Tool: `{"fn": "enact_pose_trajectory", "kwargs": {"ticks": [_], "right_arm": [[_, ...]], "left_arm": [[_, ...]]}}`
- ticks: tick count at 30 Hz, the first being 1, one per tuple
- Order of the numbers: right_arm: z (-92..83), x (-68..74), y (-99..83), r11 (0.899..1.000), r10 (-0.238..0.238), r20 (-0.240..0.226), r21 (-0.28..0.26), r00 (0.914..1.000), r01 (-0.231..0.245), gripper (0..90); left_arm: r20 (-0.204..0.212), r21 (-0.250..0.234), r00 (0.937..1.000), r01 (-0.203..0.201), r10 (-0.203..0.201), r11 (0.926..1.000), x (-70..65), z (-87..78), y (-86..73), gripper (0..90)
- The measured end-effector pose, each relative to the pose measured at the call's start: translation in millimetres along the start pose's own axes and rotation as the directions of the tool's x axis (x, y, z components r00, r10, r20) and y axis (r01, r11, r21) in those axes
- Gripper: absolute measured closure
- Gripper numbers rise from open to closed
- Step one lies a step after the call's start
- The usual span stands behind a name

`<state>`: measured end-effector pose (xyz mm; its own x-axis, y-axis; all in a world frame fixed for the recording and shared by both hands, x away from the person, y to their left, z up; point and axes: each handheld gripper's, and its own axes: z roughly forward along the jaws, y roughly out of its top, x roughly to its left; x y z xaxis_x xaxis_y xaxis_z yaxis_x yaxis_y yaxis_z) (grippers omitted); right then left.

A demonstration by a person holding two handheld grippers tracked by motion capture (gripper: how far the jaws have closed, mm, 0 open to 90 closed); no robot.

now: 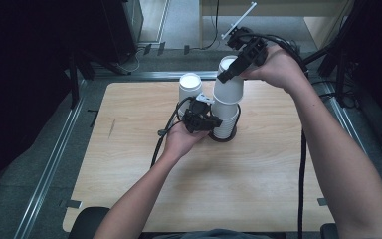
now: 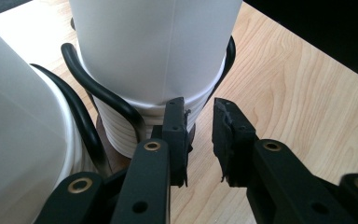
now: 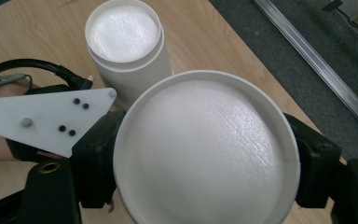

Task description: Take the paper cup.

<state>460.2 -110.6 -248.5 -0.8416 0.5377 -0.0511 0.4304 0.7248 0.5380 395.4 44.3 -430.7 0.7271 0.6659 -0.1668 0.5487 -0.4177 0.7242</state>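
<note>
The right gripper (image 1: 235,66) is clamped on the upturned top cup (image 1: 229,84), partly raised off the cup stack (image 1: 226,122) in its black holder (image 1: 224,138). The left gripper (image 2: 199,116) stands slackened at the stack's rims, pads barely off them (nothing pinched). With no hold below, a sticking cup could drag up with it, tipping the stack toward the lone cup (image 1: 190,87)
</note>
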Motion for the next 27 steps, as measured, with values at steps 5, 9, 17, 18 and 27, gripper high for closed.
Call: {"fn": "enact_pose_trajectory", "kwargs": {"ticks": [5,9,17,18,27], "right_arm": [[-18.9,5.9,6.3,1.0,-0.011,0.013,0.007,0.9999,0.01,24.4],[-33.4,5.6,8.6,1.0,-0.014,0.007,0.016,0.9999,0.014,24.4],[-55.1,8.8,-7.0,1.0,-0.019,-0.046,0.015,0.9987,0.02,24.2],[-56.3,9.4,-10.8,1.0,-0.023,-0.051,0.012,0.9984,0.023,24.2],[-53.2,23.0,-45.4,0.999,-0.047,-0.116,0.008,0.9922,0.048,24.2]], "left_arm": [[0.021,-0.005,0.9998,-0.005,0.005,1.0,-0.4,-1.6,-0.6,67.8],[0.027,-0.003,0.9995,-0.015,0.015,0.9999,0.3,-5.5,-1.4,63.7],[0.097,-0.007,0.995,-0.023,0.024,0.9997,0.7,-19.8,-7.3,57.4],[0.111,-0.013,0.9935,-0.023,0.024,0.9996,0.9,-23.2,-8.7,56.6],[0.168,-0.023,0.9847,-0.044,0.047,0.9988,3.5,-41.6,-17.3,49.7]]}}
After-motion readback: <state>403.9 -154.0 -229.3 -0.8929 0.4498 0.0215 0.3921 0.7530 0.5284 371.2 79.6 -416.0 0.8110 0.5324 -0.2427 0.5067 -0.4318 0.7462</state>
